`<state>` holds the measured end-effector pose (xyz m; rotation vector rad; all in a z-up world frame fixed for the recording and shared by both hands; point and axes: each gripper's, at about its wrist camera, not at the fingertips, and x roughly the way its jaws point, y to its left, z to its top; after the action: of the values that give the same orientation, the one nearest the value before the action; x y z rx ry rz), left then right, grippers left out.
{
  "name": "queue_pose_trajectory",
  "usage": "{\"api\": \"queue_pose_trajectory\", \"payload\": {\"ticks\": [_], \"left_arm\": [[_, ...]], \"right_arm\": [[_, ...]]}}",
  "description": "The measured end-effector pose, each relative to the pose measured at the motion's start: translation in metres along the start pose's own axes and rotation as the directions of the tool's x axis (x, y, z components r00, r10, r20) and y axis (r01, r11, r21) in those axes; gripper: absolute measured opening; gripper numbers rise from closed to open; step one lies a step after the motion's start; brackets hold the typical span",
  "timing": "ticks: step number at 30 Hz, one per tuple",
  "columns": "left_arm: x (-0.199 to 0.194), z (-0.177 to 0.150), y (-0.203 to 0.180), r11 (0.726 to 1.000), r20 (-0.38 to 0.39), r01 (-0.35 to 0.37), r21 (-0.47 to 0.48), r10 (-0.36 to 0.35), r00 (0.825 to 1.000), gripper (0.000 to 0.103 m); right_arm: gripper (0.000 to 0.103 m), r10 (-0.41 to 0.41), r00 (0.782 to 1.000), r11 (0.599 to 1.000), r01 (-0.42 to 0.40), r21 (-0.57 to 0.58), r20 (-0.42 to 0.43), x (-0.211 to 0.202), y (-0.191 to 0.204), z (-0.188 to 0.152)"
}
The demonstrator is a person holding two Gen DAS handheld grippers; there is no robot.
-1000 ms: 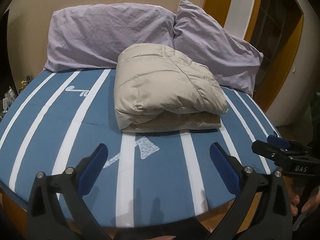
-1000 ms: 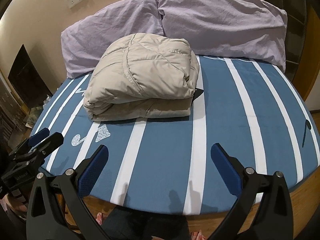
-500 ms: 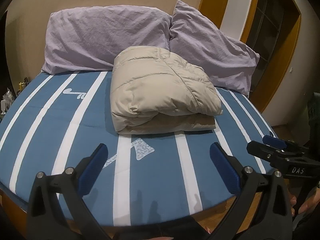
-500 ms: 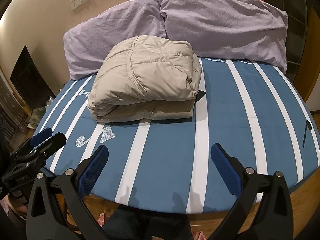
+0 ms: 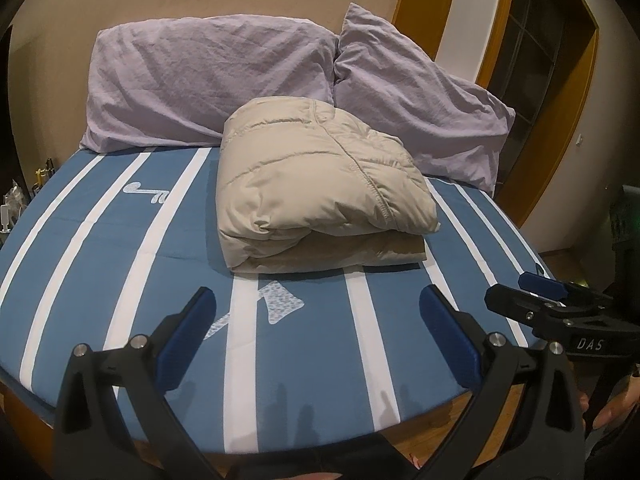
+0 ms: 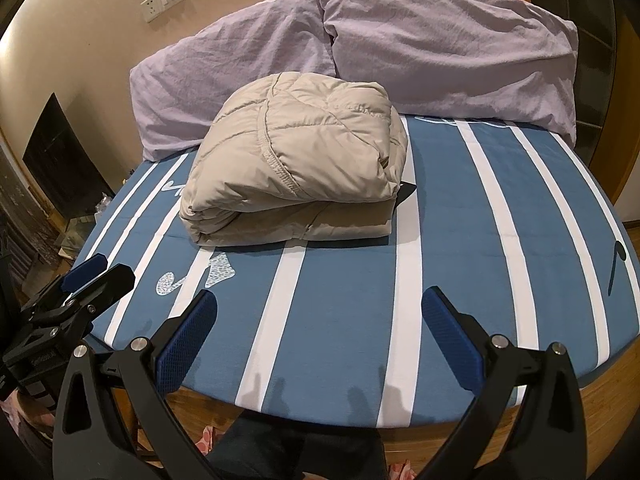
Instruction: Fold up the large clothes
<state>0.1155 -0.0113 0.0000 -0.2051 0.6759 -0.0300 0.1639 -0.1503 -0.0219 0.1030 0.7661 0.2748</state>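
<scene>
Looking from the left side, a light purple pillow (image 5: 208, 84) leans on the wall at the head of the bed (image 5: 80, 248). The bed has a blue sheet with white stripes. Next to that pillow is a second purple pillow (image 5: 420, 108), and the two touch in the middle.

In front of the pillows sits the puffy tan jacket (image 5: 320, 184). It is folded into a fat bundle, with the rounded fold facing the foot of the bed. Its far end sits right by the pillows. The folding looks done, or very close to done.

The left gripper (image 5: 318, 336) hangs over the near edge of the bed, well apart from the jacket. Its blue pads are spread wide and hold nothing. Over on the right, the right gripper (image 6: 320, 338) is the same, wide apart and empty. A small dark tag (image 6: 406, 192) pokes out from under the bundle on that side.

To finish well, I think both grippers should stay back and not bump the bundle. A puffy jacket likes to spring back up. If the top layer lifts, press it down softly from above, and tuck the dark tag under
</scene>
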Motion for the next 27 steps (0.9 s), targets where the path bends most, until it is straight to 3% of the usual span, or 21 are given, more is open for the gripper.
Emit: {"api": "queue_pose_trajectory", "payload": {"ticks": [27], "left_arm": [[0.0058,0.0014,-0.0005,1.000,-0.014,0.008,0.001,-0.008,1.000,0.101]], "right_arm": [[0.102,0.007,1.000,1.000,-0.007,0.001,-0.003,0.0015,0.0054,0.0012]]}}
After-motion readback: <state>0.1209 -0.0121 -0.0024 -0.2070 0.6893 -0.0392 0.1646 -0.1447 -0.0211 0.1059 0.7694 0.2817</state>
